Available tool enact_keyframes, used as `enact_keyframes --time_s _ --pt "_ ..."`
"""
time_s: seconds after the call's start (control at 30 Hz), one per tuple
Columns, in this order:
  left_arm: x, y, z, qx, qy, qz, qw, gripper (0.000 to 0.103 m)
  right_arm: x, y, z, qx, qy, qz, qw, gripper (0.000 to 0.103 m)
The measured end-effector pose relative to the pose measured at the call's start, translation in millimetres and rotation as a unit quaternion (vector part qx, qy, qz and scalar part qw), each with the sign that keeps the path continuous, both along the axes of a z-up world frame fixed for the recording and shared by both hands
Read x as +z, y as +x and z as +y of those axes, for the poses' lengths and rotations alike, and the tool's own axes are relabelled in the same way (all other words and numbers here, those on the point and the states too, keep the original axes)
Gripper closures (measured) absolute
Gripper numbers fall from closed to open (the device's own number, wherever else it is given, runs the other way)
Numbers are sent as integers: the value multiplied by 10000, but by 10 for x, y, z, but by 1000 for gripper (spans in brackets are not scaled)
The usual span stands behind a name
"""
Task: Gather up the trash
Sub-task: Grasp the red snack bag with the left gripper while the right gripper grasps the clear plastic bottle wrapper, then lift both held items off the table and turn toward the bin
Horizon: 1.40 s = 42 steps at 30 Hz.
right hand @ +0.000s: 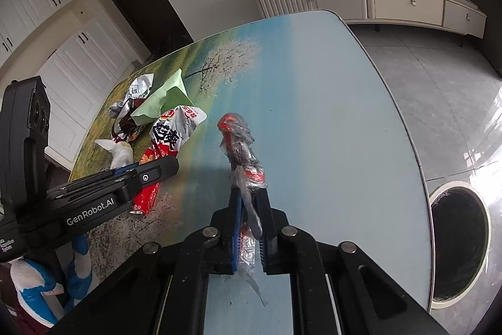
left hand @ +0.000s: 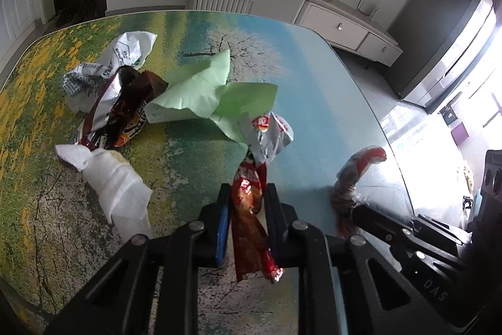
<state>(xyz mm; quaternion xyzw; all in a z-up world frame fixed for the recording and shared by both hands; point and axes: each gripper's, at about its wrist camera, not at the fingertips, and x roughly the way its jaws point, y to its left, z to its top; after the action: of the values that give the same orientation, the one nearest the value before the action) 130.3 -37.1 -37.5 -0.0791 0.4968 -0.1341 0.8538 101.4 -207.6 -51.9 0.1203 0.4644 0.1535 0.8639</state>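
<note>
With both grippers clamped, left gripper (left hand: 244,203) on the red-and-silver foil snack wrapper (left hand: 266,134), right gripper (right hand: 249,206) on the crumpled clear-and-red plastic wrapper (right hand: 240,143), we judge the round black-lined bin (right hand: 458,244) beside the counter (right hand: 329,115) comes next.

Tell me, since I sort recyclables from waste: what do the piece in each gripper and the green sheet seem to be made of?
The red snack wrapper in the left gripper looks like glossy plastic film with a silvery foil inside, which glints. The clear wrapper in the right gripper seems thin see-through plastic with red print, crinkled. The green sheet looks like matte paper, since it holds sharp folds, though I cannot be sure.
</note>
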Motion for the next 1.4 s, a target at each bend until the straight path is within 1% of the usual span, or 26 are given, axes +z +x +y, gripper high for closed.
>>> enact_keyframes --time_s 0.27,0.7,1.13,1.2,1.3,1.4 --pt "123 -119 50 9 -132 -130 9998 84 142 -161 -85 -151 45 -137 9998 95" --pt "362 -381 100 30 -307 -316 9990 84 342 -395 -66 -210 12 -365 9991 96" --pt "682 -580 132 14 -409 -642 9971 84 660 -655 -123 -285 170 -782 9964 99" --pt "719 -607 131 2 -417 -672 9969 84 663 -678 -97 -167 145 -745 9970 99" --pt "767 -654 137 -3 -420 -722 9965 84 591 -672 -94 -190 272 -606 9976 97" --pt "795 -683 182 27 -429 -755 9962 84 495 -624 -80 -219 263 -475 9983 96"
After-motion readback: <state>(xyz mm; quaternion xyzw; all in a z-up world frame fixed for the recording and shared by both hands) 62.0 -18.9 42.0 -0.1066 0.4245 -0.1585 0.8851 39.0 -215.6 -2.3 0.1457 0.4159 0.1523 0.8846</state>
